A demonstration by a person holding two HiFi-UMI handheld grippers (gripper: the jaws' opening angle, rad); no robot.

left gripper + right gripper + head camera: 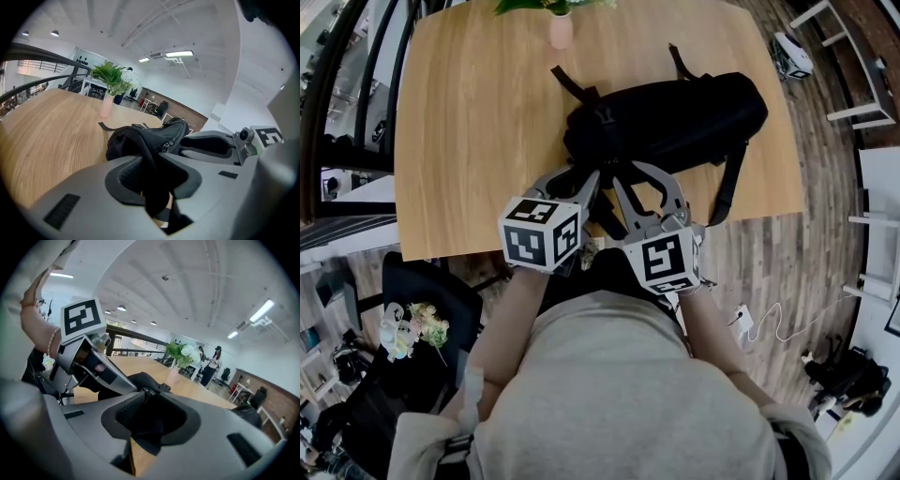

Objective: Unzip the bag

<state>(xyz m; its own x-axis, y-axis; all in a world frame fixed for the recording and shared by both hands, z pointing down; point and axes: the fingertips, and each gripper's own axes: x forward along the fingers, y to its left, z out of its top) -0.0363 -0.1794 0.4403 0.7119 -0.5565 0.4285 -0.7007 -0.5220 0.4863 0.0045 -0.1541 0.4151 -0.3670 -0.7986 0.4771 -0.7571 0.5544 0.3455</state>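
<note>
Status: black soft-fabric bag lies on its side on the light wooden counter. Its body stretches out ahead of both sets of fingers and its near end reaches right in between them.

Left gripper: fingers closed on a flat black webbing strap that runs from the bag's near end down through the gap. Ribbed pad shows on one side, webbing fills the rest.

Right gripper: fingers closed on a bunched fold of the bag's black fabric. A small metal zip puller sits just at the top edge of those fingers. I can't tell if the puller itself is pinched or only the cloth beside it.

Handling, my read:
- Soft-sided, matte woven synthetic, light to moderate weight, not slippery, nothing fragile.
- The near end is limp. It'll crumple and drag rather than resist, so one side has to anchor while the other pulls along the zip line.
- The webbing is the flattest, firmest bit to hold.
- The puller is small and hard, best taken square across its tab.
- Loose straps trail beyond the fingers, and one hangs over the counter edge to the right of the right fingers. Snag risk.

Pink vase stands well beyond the bag.
</note>
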